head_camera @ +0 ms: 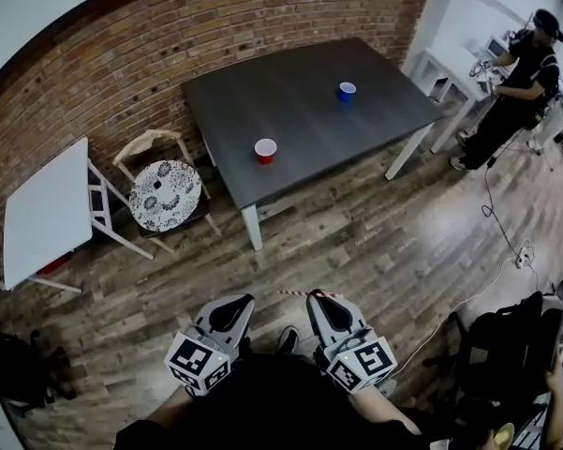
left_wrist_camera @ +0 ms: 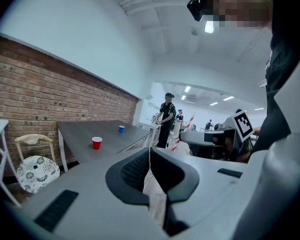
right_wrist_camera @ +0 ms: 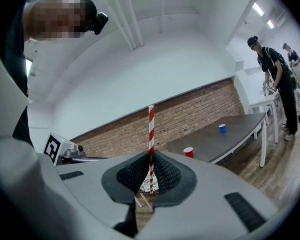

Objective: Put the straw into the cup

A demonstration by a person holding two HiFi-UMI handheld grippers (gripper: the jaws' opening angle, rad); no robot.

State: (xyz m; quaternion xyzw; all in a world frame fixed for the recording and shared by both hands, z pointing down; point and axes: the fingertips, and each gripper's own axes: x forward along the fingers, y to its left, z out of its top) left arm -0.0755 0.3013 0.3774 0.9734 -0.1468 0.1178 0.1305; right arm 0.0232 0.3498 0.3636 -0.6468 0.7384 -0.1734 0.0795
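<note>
Red-and-white straw (right_wrist_camera: 151,124) is standing upright, pinched low on its shaft by the right gripper (right_wrist_camera: 150,156), well apart from the dark table (head_camera: 309,120). It is looking light, thin and easily crushed, so a gentle clamp near one end is suiting it, leaving the long end free. Left gripper (left_wrist_camera: 150,153) is clamping a pale paper strip (left_wrist_camera: 155,194), probably wrapper. Counting: one straw; two cups, red cup (head_camera: 265,150) and blue cup (head_camera: 347,90); two grippers.

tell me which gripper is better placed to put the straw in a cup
Right. The right gripper is shut on the red-and-white straw. The left gripper pinches only a white paper strip. The red cup sits on the table ahead.
</note>
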